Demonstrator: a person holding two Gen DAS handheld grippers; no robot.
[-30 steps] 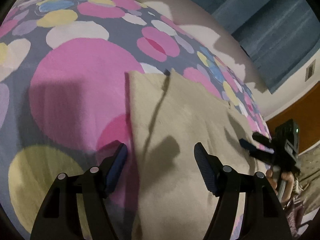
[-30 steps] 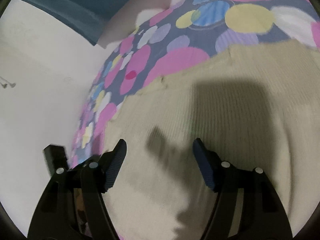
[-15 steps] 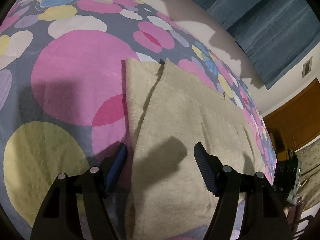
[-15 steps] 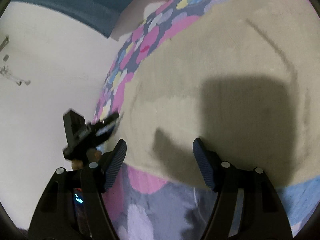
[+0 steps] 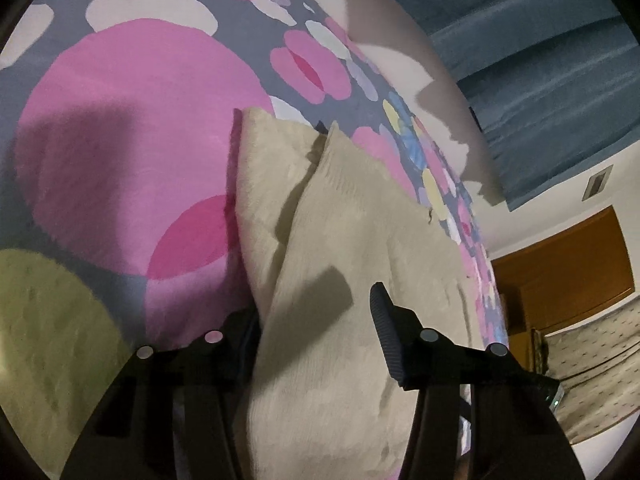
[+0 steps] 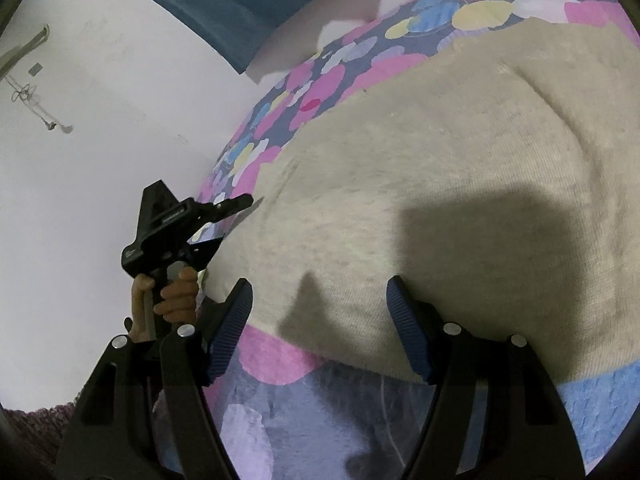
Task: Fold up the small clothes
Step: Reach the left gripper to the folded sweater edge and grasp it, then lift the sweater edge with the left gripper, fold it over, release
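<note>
A beige knit garment [image 5: 360, 264] lies flat on the bed, folded with one layer over another at its left side. My left gripper [image 5: 316, 332] is open, low at the garment's near left edge; the cloth edge runs between the jaws and hides the left pad. In the right wrist view the same garment [image 6: 440, 168] fills the middle. My right gripper [image 6: 320, 328] is open and empty, just short of the garment's near edge. The left gripper [image 6: 224, 220] shows there at the garment's left corner, held by a hand.
The bed cover [image 5: 120, 140] is grey with large pink, yellow and white dots. A white wall [image 6: 100, 140] stands left of the bed. Blue curtains [image 5: 540, 60] and a brown door [image 5: 568, 264] are at the far right.
My left gripper has dropped and moved in onto the garment's left edge. My right gripper has pulled back toward the garment's near edge, with more bed cover now below it.
</note>
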